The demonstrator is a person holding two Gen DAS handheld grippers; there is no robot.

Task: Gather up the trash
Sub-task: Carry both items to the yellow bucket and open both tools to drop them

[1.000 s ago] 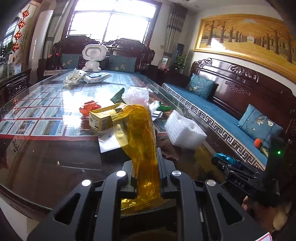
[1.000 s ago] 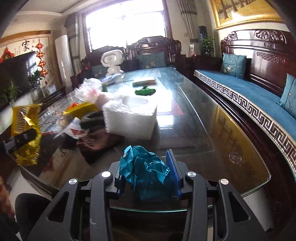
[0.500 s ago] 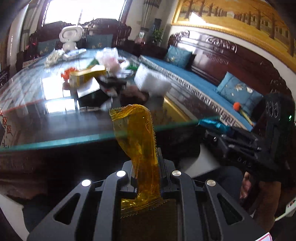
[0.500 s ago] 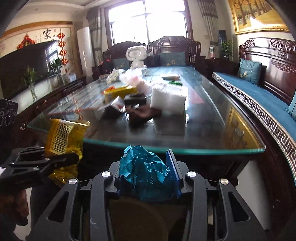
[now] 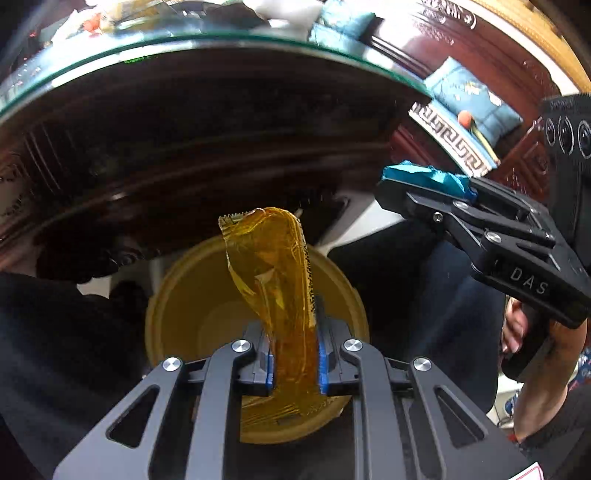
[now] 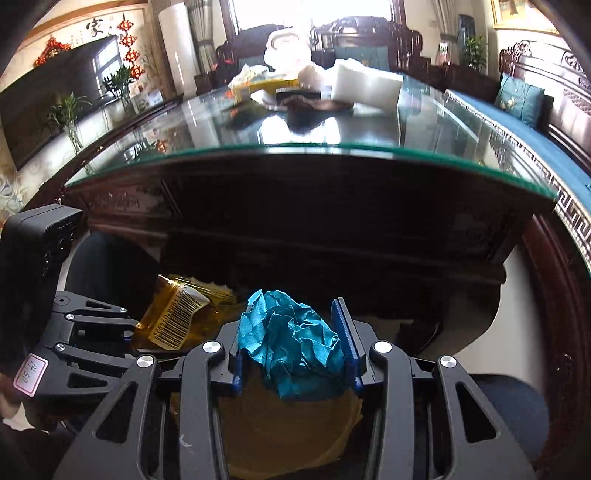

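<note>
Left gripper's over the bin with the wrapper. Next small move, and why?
Probably open the left gripper fully: its jaws have just been opening, the yellow wrapper sits between them, and the bin lies straight below, so it should drop in.

Glass-topped dark wood table, carved blue-cushioned bench, bright window.
</note>
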